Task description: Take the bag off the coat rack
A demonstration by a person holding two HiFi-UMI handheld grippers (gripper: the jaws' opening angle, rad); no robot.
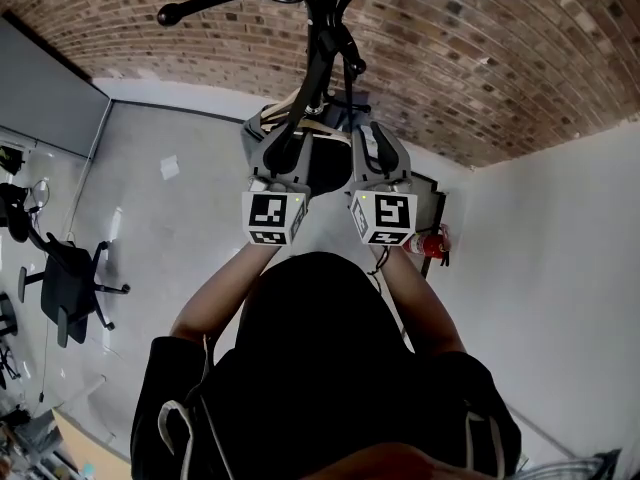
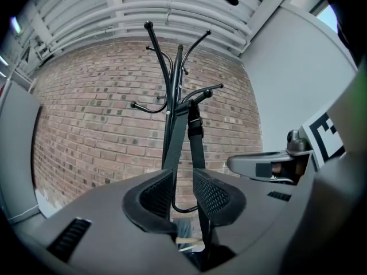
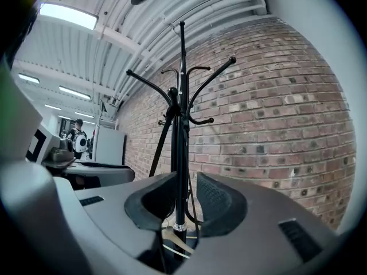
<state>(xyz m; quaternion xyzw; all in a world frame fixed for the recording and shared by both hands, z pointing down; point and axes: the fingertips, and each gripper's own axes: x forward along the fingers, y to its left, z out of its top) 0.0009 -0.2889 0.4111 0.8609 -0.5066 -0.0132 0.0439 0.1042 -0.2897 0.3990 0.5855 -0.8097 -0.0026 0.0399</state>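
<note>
Bag [image 2: 198,153] hung on the coat rack [image 3: 181,67] by its two dark straps, looped over a lower hook [image 2: 202,93] on the side facing the brick wall [image 2: 86,130]. The bag body wasn't clear in any view, so only the straps count as seen. No counter in frame, so places are given off the rack.

Left gripper [image 2: 183,183]: jaws spread and pinching nothing. The straps ran down through the line of the gap, and I couldn't tell if they sat inside it or just beyond. My read is that it was raised and aimed at the straps below the hook, set up to grab there and lift the loop off.

Right gripper [image 3: 187,188]: jaws spread too, also empty. The rack pole showed through the gap, farther back. It was held just beside the left one at the same height, probably to steady the rack or take the second strap.

Writing: none readable. The marker cubes [image 1: 272,218] carried only black-and-white square patterns. The red fire extinguisher [image 1: 432,242] by the white wall was too small to read its label.
</note>
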